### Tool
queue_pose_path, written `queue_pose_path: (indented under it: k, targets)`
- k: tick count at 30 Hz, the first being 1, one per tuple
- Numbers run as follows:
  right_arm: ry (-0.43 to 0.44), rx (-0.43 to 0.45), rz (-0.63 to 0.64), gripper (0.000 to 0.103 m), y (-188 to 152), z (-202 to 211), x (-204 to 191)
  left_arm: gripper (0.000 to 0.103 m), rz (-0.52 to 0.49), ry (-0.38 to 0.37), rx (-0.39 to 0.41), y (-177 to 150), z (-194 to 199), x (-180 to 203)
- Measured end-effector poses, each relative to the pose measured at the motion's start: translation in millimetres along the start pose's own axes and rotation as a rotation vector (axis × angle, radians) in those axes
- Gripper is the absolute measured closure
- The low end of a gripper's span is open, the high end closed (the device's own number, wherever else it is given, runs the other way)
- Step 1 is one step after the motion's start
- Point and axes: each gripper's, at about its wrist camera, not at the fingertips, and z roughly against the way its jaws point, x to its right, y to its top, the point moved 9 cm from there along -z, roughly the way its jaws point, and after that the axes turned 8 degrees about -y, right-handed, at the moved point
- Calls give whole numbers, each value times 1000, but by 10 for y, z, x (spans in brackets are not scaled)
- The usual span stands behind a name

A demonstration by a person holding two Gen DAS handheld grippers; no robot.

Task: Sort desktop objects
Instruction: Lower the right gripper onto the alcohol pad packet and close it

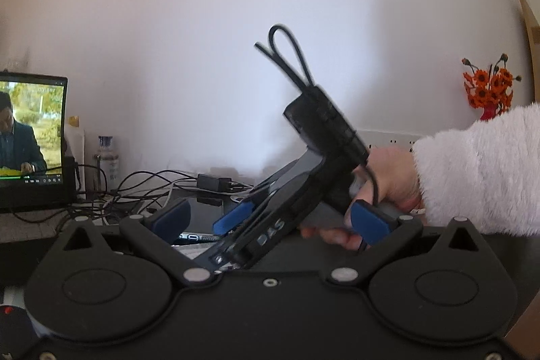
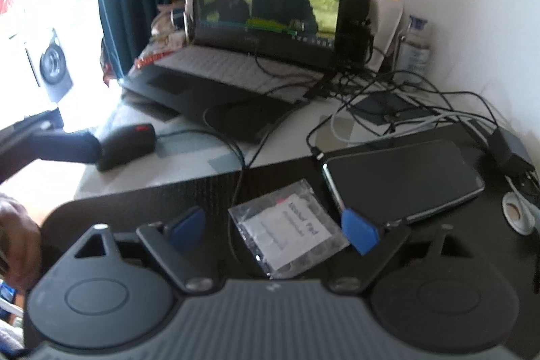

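Note:
In the right wrist view, a clear plastic bag with a white pad packet (image 2: pixel 287 235) lies flat on the dark desk mat (image 2: pixel 168 191). My right gripper (image 2: pixel 273 230) hovers over it, open, with the bag between its blue fingers. The left pad stands apart from the bag and the right pad sits at the bag's edge. A dark phone (image 2: pixel 401 181) lies just right of the bag. My left gripper (image 1: pixel 270 221) is open with nothing held. Through it I see the right tool, held by a hand in a fluffy white sleeve (image 1: pixel 472 164).
An open laptop (image 2: pixel 263 22) plays a video at the back. Tangled cables (image 2: pixel 388 97) and a charger (image 2: pixel 506 150) run across the desk's right side. A black mouse (image 2: pixel 125 142) sits at the left. A white tape roll (image 2: pixel 516 211) lies at the right edge, and orange flowers (image 1: pixel 489 86) stand by the wall.

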Motion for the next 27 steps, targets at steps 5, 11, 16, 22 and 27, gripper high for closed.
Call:
queue_pose_path:
  k: [5,11,16,22,27]
  targets:
    - [-6,-34,5,14,-45,-140,-29,0,-9,-2,0,-7,7,27]
    - [-38,-51,-7,17,-79,-197,-22,0,-37,-4,-10,-22,-1,74]
    - [-78,-61,-23,39,-88,-158,17,0,-17,-14,-12,-21,-10,37]
    - [-85,-77,-40,53,-132,-57,24,0,-43,-32,-13,-25,-17,80]
    - [-84,-98,-42,56,-221,39,31,0,-75,-55,-12,-33,-14,140]
